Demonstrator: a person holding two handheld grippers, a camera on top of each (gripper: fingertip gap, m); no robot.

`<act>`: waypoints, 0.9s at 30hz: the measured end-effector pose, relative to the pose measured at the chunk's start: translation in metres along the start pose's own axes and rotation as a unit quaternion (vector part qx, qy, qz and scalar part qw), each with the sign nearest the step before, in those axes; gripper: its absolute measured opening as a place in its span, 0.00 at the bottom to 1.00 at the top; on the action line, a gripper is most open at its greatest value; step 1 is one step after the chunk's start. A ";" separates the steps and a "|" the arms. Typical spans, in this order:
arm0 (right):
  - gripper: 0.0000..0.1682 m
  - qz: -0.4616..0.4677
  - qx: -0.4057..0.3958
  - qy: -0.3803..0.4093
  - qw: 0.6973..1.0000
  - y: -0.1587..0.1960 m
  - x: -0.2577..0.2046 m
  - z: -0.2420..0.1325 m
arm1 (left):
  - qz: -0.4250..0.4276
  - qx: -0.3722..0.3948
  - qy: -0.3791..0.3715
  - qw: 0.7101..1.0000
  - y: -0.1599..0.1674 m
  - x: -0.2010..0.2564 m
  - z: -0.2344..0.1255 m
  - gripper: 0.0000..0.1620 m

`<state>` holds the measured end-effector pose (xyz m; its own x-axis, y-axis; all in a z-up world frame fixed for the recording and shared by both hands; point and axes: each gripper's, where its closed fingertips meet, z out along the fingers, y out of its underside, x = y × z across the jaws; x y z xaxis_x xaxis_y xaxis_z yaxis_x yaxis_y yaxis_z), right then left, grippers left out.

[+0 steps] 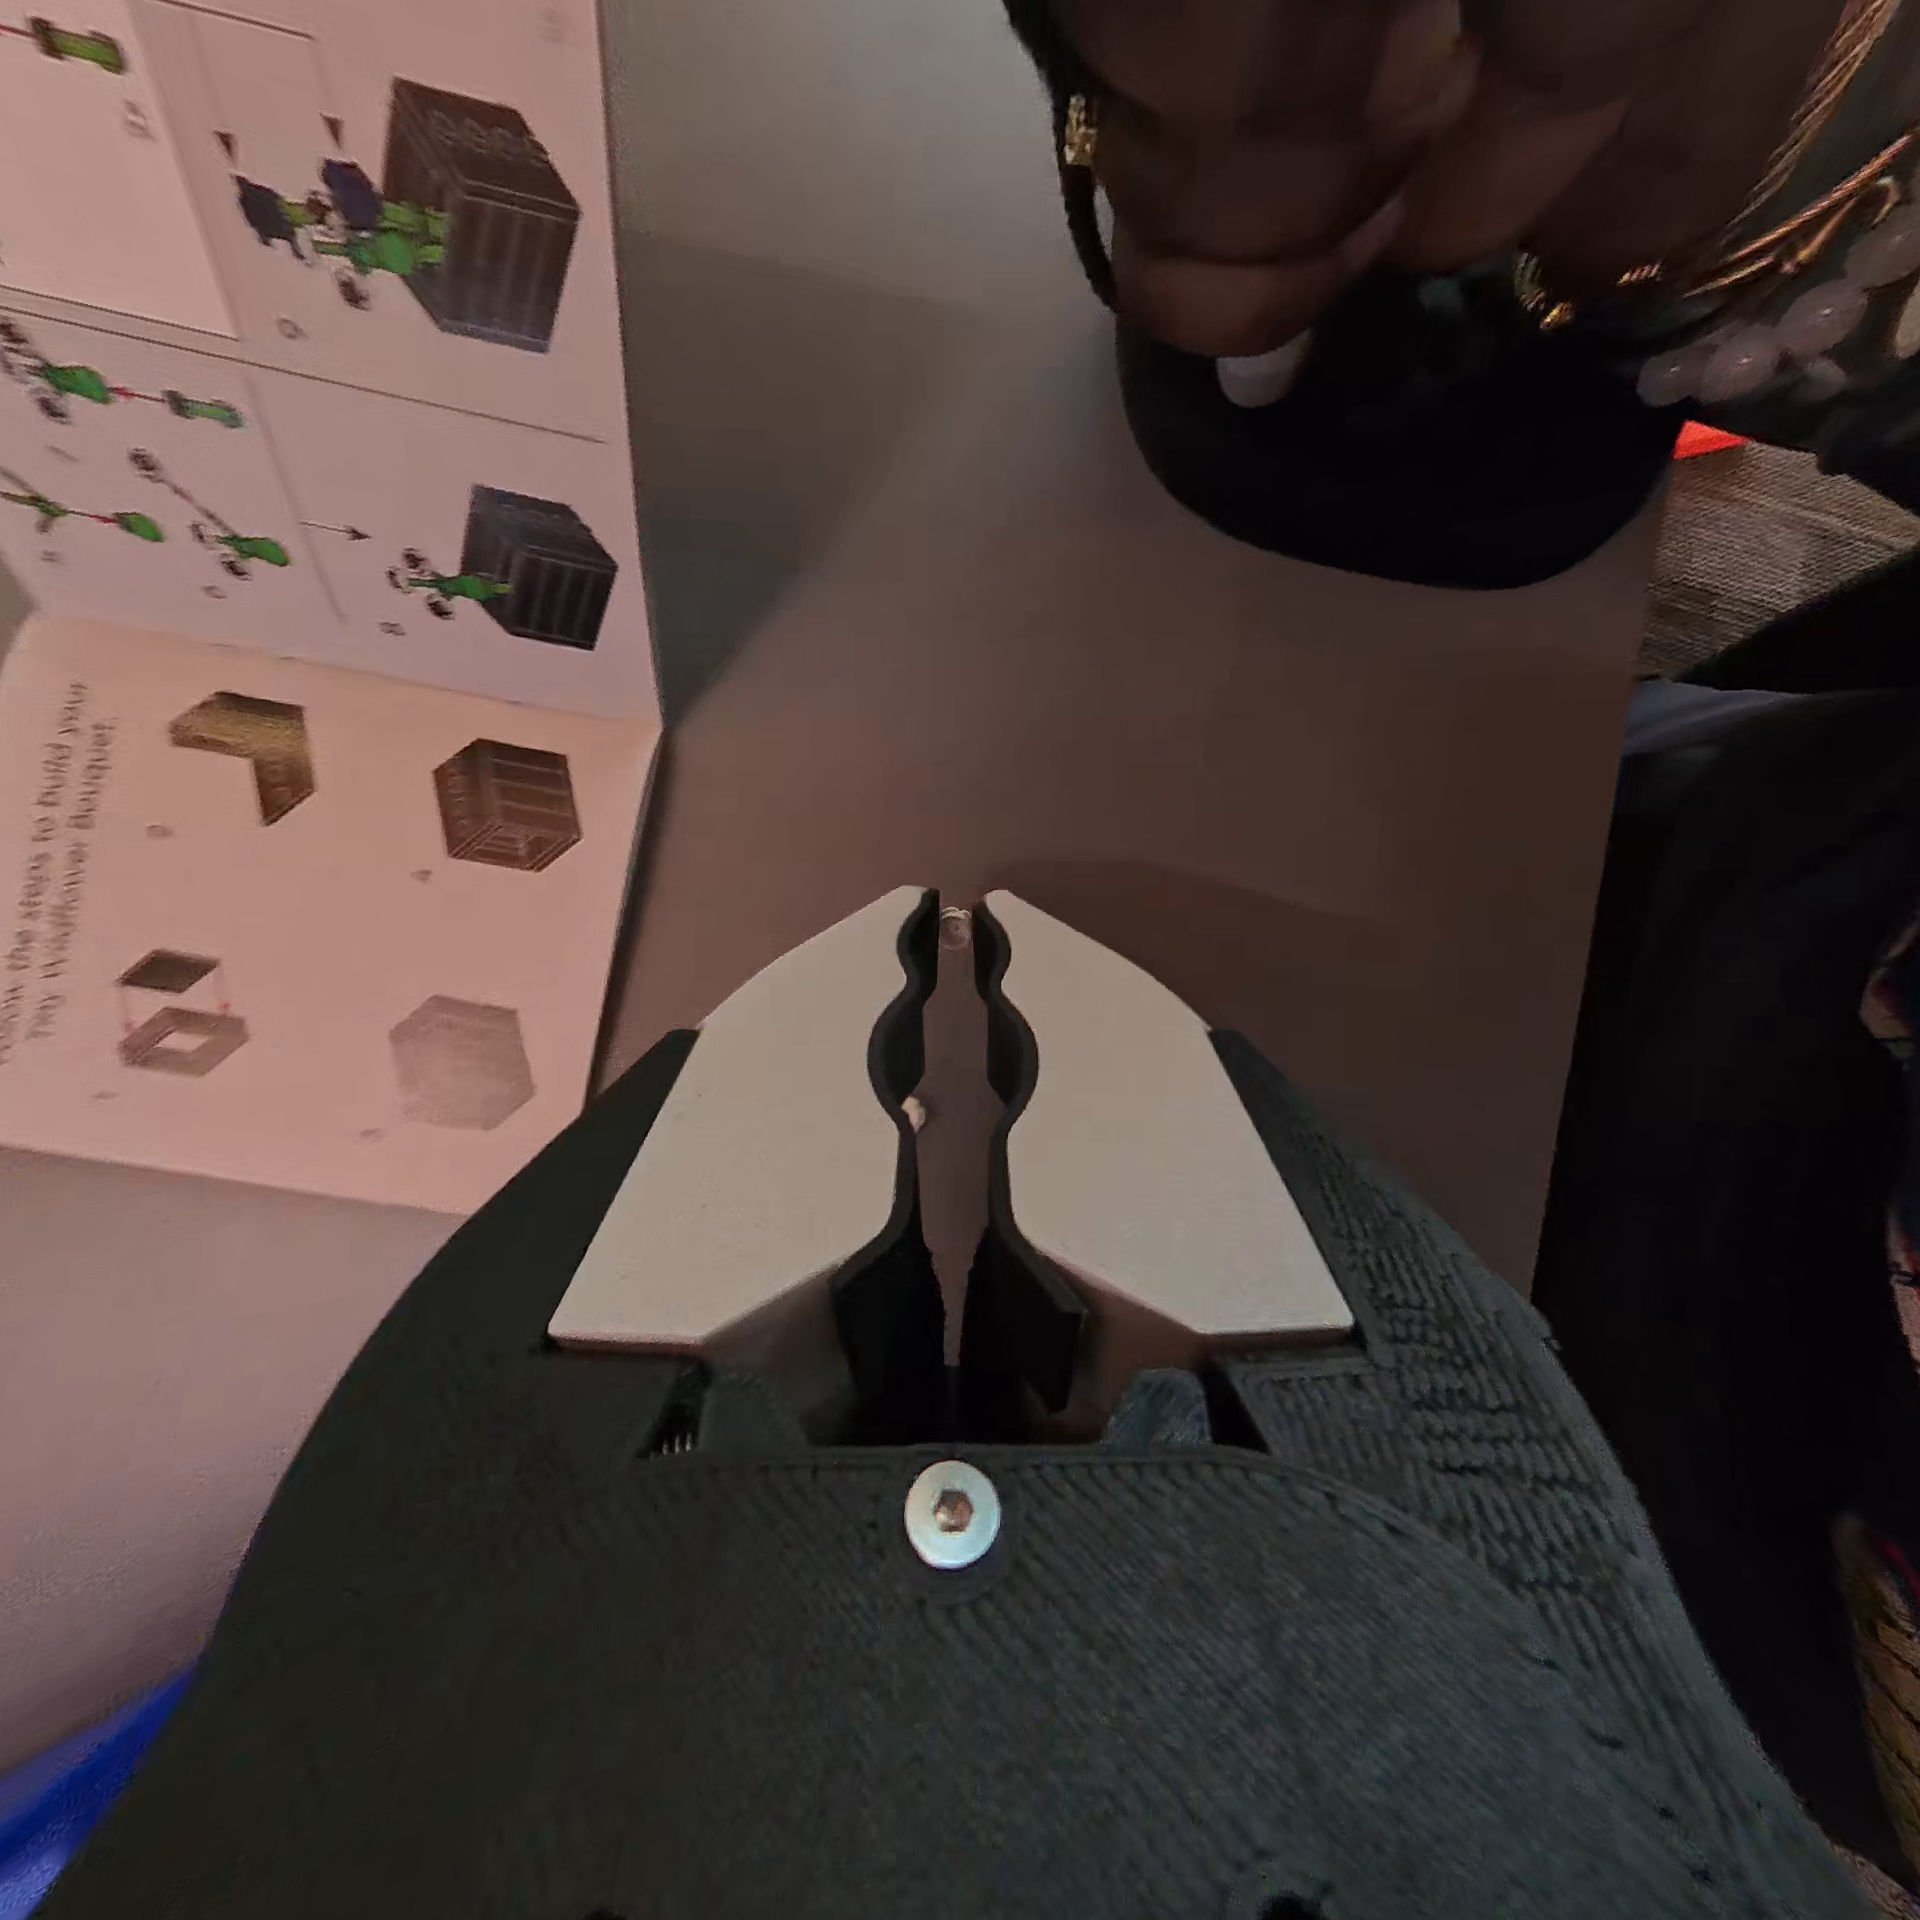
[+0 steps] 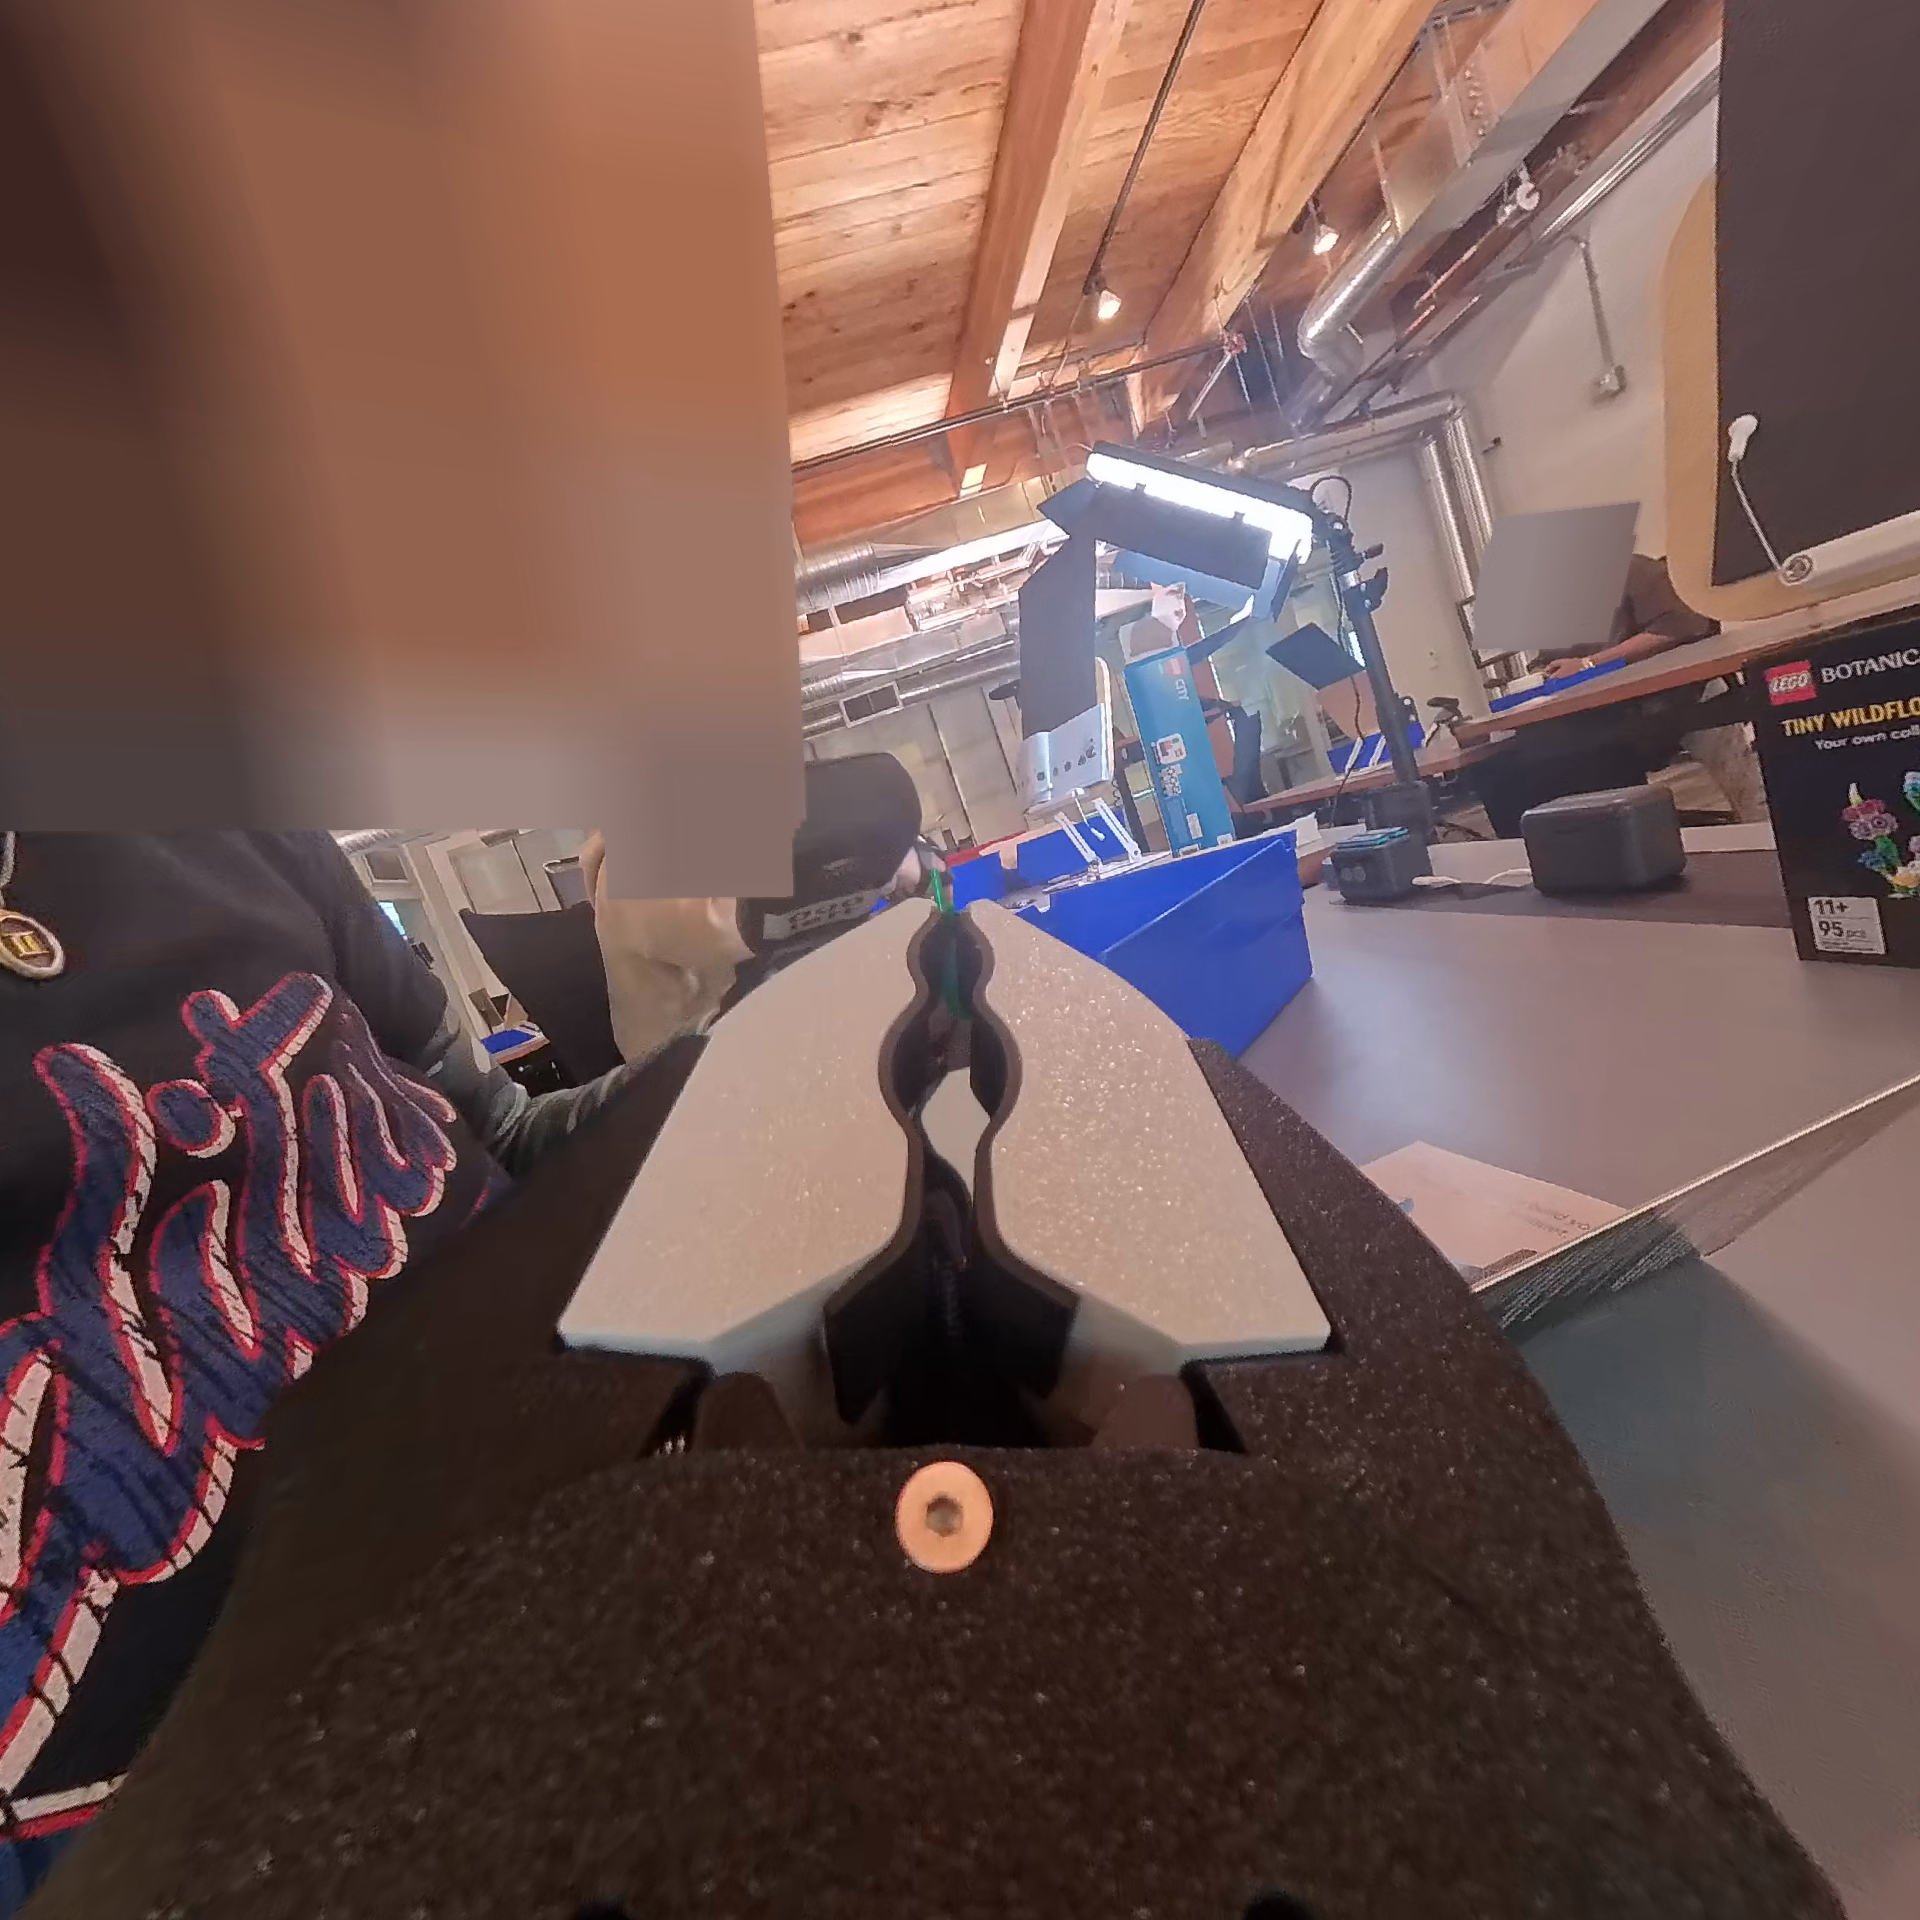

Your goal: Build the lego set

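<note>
two grippers pinch tiny lego parts over a grey worktable

while the left gripper [image 1: 956, 914] points down at the smooth grey table [image 1: 1195, 727], its pale wedge-shaped fingers [image 1: 769, 1122], edged with wavy black pads, sit almost together, nipping a tiny pale piece [image 1: 955, 927] right at the tips; its exact shape is too small to tell. left of it lies the open instruction booklet [image 1: 312, 644], a flat white sheet printed with dark cubes and green stems. beyond the tips, a hand [image 1: 1299, 208] rests on a black rounded object [image 1: 1392, 478] at the table's far edge.

the right gripper [image 2: 951, 925] is raised and tilted up toward the room, its grainy black printed body and grey fingers [image 2: 790, 1132] nearly closed on a thin green stem piece [image 2: 948, 971] that pokes out past the tips. beside it on the table stand a blue plastic bin [image 2: 1195, 935], a black lego box [image 2: 1849, 800] and a small dark case [image 2: 1600, 836]. overhead run timber ceiling beams [image 2: 1018, 208], silver ducts [image 2: 1382, 281] and a bright panel light [image 2: 1195, 499] on a stand.
</note>
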<state>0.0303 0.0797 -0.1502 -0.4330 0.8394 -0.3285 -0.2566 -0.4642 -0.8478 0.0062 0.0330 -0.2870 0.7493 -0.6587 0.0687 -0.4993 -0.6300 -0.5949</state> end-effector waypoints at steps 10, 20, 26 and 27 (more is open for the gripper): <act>0.01 0.003 0.001 0.001 1.000 0.000 0.001 0.000 | -0.003 -0.028 0.017 0.999 0.011 0.001 0.006 0.10; 0.01 0.010 0.002 0.002 1.000 0.000 0.003 0.000 | -0.033 0.012 -0.116 0.993 0.022 -0.055 -0.114 0.15; 0.01 0.009 -0.004 0.001 1.000 0.002 0.003 0.001 | -0.084 -0.047 -0.221 0.970 0.078 -0.124 -0.206 0.15; 0.01 0.008 -0.004 0.001 1.000 0.002 0.003 0.001 | -0.096 -0.068 -0.228 0.966 0.091 -0.135 -0.213 0.15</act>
<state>0.0278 0.0809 -0.1520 -0.4349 0.8323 -0.3437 -0.2430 -0.4760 -0.8452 -0.2332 -0.0233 -0.1800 0.9323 -0.2934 -0.2114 -0.3609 -0.7915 -0.4932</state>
